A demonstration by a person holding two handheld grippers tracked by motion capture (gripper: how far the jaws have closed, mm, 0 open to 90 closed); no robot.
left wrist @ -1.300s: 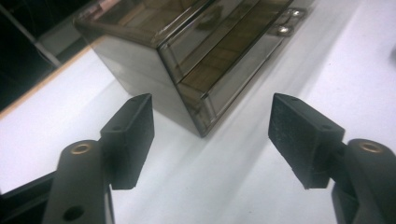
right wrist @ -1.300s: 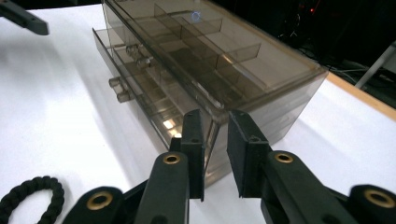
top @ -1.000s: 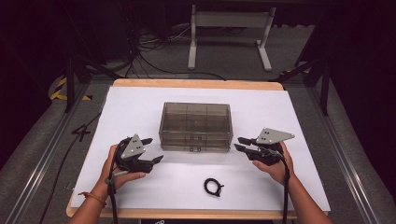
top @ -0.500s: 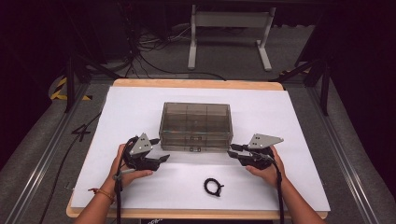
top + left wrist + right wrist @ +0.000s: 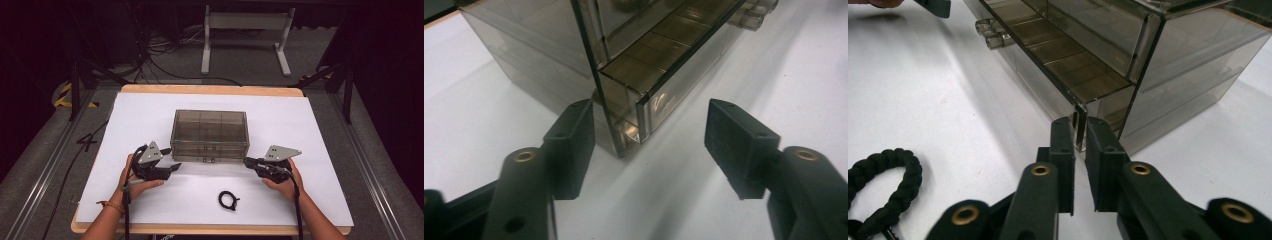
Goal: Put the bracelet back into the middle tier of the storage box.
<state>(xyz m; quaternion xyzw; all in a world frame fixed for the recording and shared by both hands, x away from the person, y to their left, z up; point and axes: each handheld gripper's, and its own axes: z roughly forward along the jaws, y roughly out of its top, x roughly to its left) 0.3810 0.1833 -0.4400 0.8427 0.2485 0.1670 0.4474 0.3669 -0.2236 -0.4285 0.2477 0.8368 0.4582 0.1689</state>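
High view shows both of my hands closer to the box [image 5: 210, 136] than a moment ago. They have slid inward along the worktop [image 5: 310, 125] and now sit at its two front corners. That tells me I am about to work the bottom drawer [image 5: 209, 159], which looks pulled out a little.

My left gripper [image 5: 172, 167] has its fingers [image 5: 574, 145] wide open. In the left gripper view, the left front corner of the drawer sits between them, not touched yet.

My right gripper [image 5: 1079, 165] has its fingers [image 5: 1064, 150] close together, with only a thin gap. The right front edge of the drawer stands right at their tips. I cannot tell if they are squeezing it or just lined up with it.

The box stands in the middle of the white worktop. A black braided band [image 5: 228, 200] lies in front of it, nearer to me, well apart from both grippers. I think it goes in the drawer. Nothing blocks the drawer, but the band lies in its path if I pull far.
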